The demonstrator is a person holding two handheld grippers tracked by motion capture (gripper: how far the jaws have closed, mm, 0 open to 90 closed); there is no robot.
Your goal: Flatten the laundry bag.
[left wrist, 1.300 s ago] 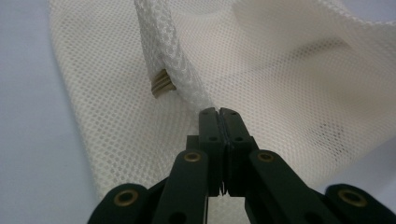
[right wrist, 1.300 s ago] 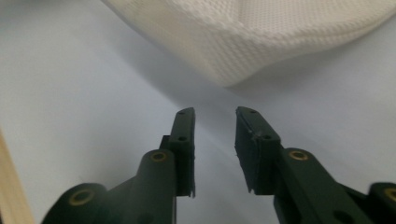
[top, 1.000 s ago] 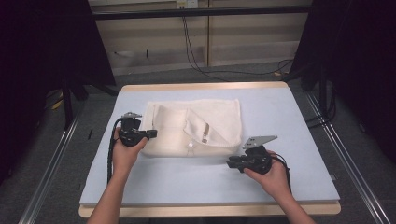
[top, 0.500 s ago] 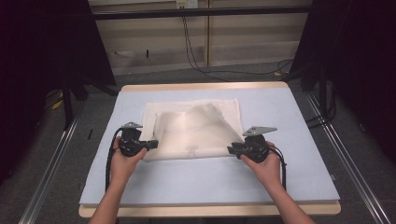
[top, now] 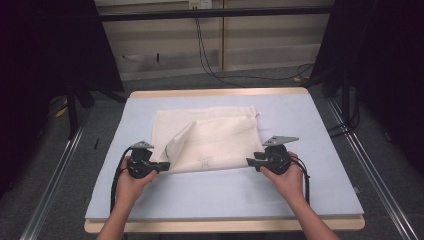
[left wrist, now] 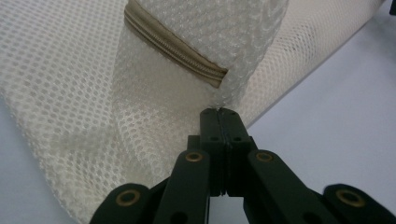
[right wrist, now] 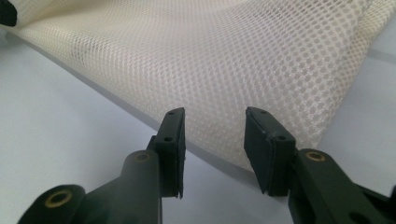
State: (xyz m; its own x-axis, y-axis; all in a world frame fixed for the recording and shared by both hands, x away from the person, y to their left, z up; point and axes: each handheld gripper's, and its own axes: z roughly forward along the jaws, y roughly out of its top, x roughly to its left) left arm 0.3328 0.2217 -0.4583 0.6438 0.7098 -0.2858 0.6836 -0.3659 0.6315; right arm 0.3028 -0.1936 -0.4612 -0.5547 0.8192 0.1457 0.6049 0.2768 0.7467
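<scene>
Blue table mat (top: 225, 195) under cream mesh zip bag (top: 210, 140), left gripper (left wrist: 218, 112) clamped on it, right gripper (right wrist: 214, 122) just parted.

The mesh laundry bag (top: 210, 140) is lying lower and flatter on the blue table mat (top: 225, 190) than half a second ago, when it was billowing up between the hands; its near edge is now resting on the mat. The left gripper (top: 162, 166) is sitting closer to the mat's near edge than a second ago, pinching the bag's near-left corner. The right gripper (right wrist: 214, 140) is spreading its jaws, letting go of the bag's near-right corner, which is lying between them.
</scene>
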